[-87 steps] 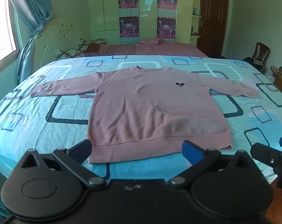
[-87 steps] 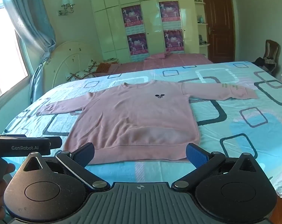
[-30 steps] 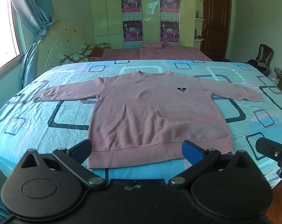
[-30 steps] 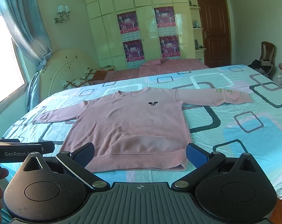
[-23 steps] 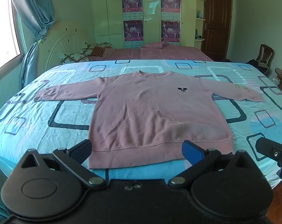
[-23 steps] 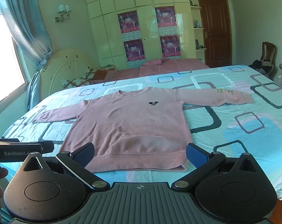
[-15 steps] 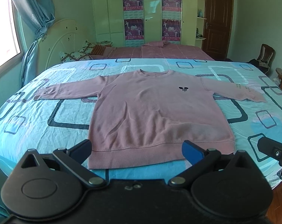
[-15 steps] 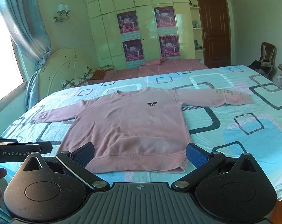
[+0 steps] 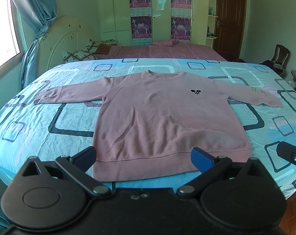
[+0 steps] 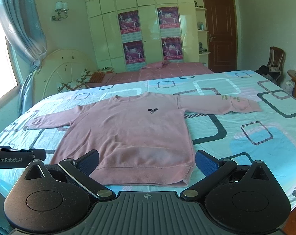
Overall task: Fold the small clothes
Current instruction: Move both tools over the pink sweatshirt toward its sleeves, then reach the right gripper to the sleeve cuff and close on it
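A pink long-sleeved sweatshirt [image 9: 159, 117] lies flat and face up on the bed, both sleeves spread out, a small black logo on the chest. It also shows in the right wrist view [image 10: 132, 135]. My left gripper [image 9: 146, 156] is open and empty, held above the hem near the bed's front edge. My right gripper [image 10: 147, 161] is open and empty, also above the hem. The right gripper's body shows at the right edge of the left wrist view [image 9: 292, 156]. The left gripper's body shows at the left edge of the right wrist view [image 10: 16, 157].
The bed [image 9: 40, 129] has a light blue sheet with dark rectangles. A second bed with a pink cover [image 9: 167, 51] stands behind. A white headboard [image 9: 65, 39] and curtain are at the left, a wooden chair [image 9: 281, 56] and door at the right.
Both grippers have risen and tilted slightly, so the sweatshirt sits a little lower in both views. Both stay open and the sweatshirt has not moved.
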The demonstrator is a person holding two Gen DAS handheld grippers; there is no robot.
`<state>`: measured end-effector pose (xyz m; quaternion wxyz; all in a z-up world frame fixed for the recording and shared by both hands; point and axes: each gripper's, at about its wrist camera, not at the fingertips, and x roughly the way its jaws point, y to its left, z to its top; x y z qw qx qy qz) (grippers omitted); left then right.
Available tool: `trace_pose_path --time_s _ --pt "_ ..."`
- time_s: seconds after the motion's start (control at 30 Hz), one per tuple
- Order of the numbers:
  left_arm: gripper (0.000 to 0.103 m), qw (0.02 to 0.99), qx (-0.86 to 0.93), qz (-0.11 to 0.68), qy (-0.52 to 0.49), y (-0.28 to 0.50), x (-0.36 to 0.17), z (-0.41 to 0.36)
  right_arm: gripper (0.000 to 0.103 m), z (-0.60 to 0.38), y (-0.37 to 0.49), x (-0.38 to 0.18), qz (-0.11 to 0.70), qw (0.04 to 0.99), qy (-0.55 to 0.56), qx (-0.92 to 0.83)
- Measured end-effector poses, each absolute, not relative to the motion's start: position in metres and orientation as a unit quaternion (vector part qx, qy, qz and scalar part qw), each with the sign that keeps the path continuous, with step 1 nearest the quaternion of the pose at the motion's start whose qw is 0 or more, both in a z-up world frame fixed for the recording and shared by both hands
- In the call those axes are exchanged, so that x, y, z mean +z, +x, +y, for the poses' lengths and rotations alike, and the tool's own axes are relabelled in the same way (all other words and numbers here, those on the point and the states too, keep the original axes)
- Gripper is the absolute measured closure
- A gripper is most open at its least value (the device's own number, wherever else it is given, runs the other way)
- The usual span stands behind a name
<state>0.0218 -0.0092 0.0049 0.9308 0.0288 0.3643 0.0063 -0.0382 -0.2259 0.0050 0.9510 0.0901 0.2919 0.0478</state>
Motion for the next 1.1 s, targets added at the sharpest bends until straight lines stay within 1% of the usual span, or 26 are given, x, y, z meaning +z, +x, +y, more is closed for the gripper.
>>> trace_pose_path --time_s 0.5,0.63,1.1 --pt "0.001 0.927 0.0 0.374 0.03 0.08 -0.007 0.012 0.0 -0.218 0.007 -0.002 0.293 0.953 0.072 0.008" --pt "0.001 0.925 -0.008 0.38 0.023 0.103 -0.012 0.022 0.0 -0.218 0.03 -0.007 0.298 0.951 0.084 -0.004" --pt "0.001 0.915 -0.027 0.399 0.049 0.196 -0.036 0.057 0.0 -0.228 0.124 -0.025 0.311 0.941 0.097 -0.091"
